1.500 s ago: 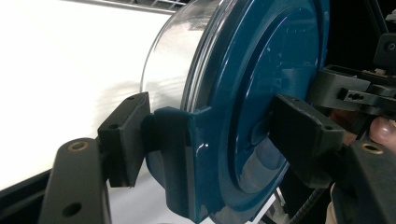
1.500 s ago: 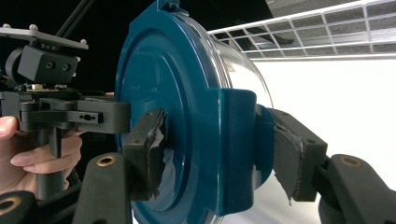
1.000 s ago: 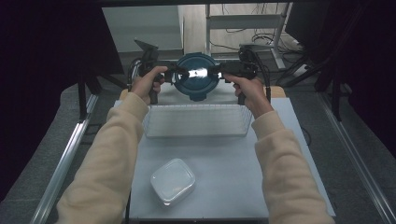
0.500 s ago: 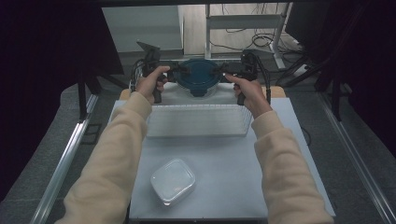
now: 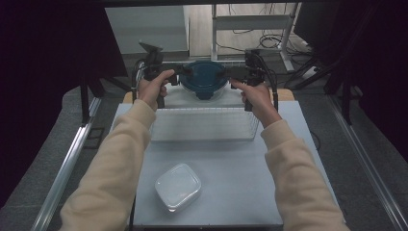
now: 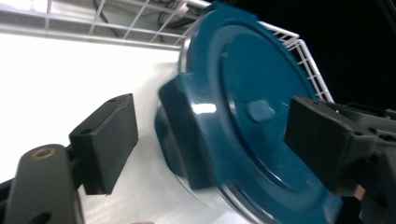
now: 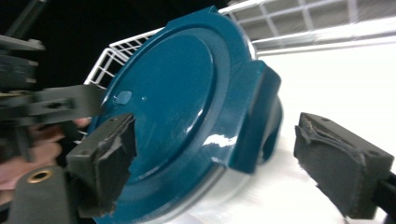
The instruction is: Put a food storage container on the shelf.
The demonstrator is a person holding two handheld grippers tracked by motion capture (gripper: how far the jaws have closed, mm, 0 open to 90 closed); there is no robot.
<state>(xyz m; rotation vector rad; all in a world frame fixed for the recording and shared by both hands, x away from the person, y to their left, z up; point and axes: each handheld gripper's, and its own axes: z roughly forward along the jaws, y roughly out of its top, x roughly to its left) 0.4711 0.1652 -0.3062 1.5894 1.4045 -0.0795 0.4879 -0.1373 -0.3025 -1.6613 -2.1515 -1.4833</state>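
Your left gripper [image 5: 179,72] and right gripper [image 5: 230,73] have just been opening, both released | blue lid [image 5: 204,79] between them, on the wire rack [image 5: 202,124] (far edge) | 1 clear container [image 5: 177,186] near you, table [image 5: 240,192] open around it

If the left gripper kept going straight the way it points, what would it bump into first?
Most likely the blue lid's side tab, which sits right between the open fingers of the left gripper. Their gap has just been widening; exact depth is unclear.
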